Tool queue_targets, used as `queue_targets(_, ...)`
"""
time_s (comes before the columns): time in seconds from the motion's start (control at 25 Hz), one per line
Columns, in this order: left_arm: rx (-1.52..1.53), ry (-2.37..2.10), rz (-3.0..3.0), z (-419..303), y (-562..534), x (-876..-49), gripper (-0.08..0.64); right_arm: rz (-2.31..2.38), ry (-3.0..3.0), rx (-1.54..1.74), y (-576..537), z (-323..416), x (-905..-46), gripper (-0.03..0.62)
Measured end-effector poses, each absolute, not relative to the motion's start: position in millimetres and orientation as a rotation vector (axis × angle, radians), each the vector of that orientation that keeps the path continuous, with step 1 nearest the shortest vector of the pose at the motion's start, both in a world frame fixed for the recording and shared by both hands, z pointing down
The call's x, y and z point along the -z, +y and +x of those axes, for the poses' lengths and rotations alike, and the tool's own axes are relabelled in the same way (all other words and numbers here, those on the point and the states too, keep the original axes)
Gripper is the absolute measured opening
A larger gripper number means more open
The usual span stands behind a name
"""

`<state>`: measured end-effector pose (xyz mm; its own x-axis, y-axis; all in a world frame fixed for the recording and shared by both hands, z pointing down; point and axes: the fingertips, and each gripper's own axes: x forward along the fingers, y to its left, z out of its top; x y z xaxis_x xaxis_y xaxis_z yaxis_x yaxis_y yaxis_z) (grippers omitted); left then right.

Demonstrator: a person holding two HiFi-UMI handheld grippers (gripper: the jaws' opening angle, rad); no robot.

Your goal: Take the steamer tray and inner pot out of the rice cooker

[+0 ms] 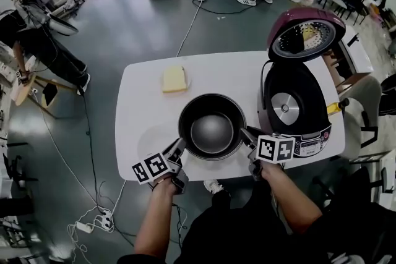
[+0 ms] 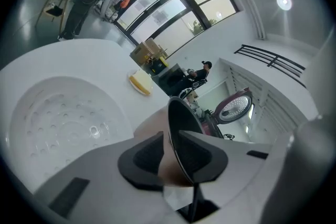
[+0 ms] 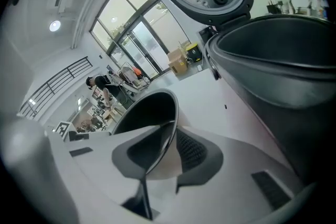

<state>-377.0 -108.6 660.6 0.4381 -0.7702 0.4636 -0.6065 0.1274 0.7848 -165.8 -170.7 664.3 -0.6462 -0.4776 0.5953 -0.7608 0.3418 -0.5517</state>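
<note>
Black inner pot (image 1: 211,128) near table (image 1: 141,102) edge; left tool (image 1: 180,146) spread astride rim, right tool (image 1: 247,135) pinching rim; rice cooker (image 1: 296,109) alongside.

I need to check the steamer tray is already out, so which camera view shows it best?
The left gripper view: the steamer tray fills its left side, lying on the white table, holes visible. The head view gives only a faint pale outline left of the inner pot. The right gripper view does not show it.
</note>
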Motion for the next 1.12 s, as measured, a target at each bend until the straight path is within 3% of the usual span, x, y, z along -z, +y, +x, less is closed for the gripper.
queue_targets(0.12,0.139,-1.311,1.593,-378,-111,-653,0.219,1.116,-2.335,-1.044,-172,-164,-643,0.103)
queue_targets(0.4,0.033,-1.557,1.806,-382,-121,-579,0.295,1.15,-2.531,-0.514,-176,-159,-541,0.109)
queue_targets(0.52,-0.009,-1.671,1.959,-371,-128,-534,0.271,1.211,-2.581,-0.274,-179,-155,-495,0.107)
queue_targets(0.64,-0.028,-1.802,2.072,-358,-130,-493,0.211,1.277,-2.612,-0.097,-180,-145,-456,0.013)
queue_targets(0.72,-0.041,-1.887,2.122,-347,-129,-470,0.166,1.299,-2.652,-0.024,-177,-136,-432,0.0)
queue_targets(0.88,-0.078,-2.011,2.166,-328,-125,-441,0.015,1.275,-2.713,0.045,-172,-123,-403,-0.002)
queue_targets(1.12,-0.141,-2.008,2.217,-284,-126,-431,-0.002,1.205,-2.722,0.125,-171,-97,-398,-0.003)
